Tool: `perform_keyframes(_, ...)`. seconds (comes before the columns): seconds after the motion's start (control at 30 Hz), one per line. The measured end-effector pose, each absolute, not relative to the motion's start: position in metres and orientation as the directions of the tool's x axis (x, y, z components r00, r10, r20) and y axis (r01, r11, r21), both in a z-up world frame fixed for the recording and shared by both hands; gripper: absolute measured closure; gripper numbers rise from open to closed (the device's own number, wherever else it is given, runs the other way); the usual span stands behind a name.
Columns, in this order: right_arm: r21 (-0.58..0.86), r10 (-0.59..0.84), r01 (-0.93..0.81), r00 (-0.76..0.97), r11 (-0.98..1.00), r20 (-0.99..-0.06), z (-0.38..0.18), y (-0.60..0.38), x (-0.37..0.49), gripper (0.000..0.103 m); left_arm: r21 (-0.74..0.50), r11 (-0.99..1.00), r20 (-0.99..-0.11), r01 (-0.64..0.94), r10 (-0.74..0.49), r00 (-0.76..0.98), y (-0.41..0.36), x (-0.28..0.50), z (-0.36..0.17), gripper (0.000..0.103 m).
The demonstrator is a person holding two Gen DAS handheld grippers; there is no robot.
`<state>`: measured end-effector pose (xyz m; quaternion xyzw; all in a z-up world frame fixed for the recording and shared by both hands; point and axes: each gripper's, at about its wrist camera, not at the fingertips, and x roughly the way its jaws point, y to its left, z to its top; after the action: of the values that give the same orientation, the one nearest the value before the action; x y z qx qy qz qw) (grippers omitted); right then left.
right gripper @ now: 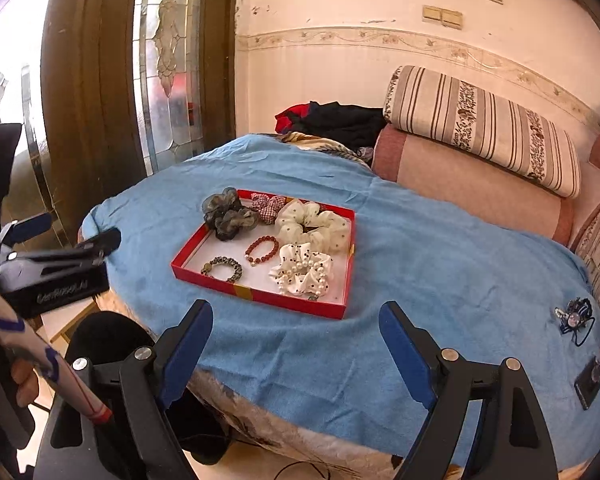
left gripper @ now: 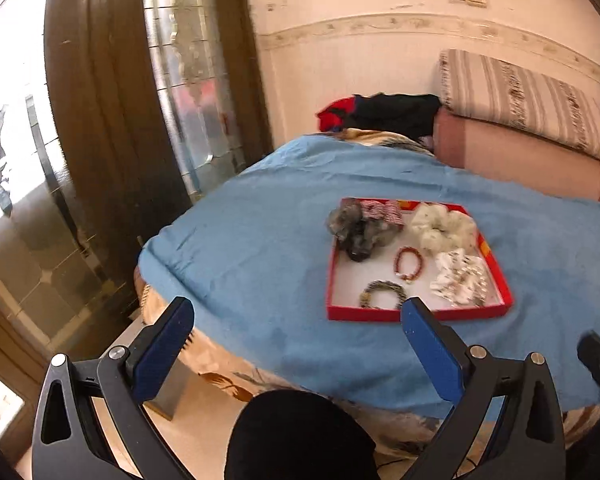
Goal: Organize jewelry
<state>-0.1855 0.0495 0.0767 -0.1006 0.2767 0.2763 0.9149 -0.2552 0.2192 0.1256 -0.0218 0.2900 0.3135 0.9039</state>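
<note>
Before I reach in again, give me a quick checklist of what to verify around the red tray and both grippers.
1. Left gripper open with nothing between its fingers: ok.
2. Right gripper open and empty: ok.
3. Red tray lying flat on the blue blanket: ok.
4. Red bead bracelet and dark bracelet inside the tray, apart from each other: ok.
5. All pieces in the tray: not ok, a dark blue hair accessory lies on the blanket to the right.
6. Whether the pearl scrunchie has snagged on the white dotted scrunchie: cannot tell.
</note>
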Motion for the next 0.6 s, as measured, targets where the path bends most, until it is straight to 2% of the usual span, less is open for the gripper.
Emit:
perform_keyframes(0.13,-0.037,0.453,-0.573,0.684,0.818,-0.572,0.072,0.053,-0.188,0.015,0.167,0.751,-0.516,-0.639,0.619,0.592,0.223,-0.255,0.121,0.000)
perform_keyframes(0.6,-0.035,0.442,-0.583,0.651,0.811,-0.617,0.055,0.063,-0.177,0.015,0.184,0.762,-0.557,-0.621,0.601,0.573,0.226,-0.242,0.102,0.000)
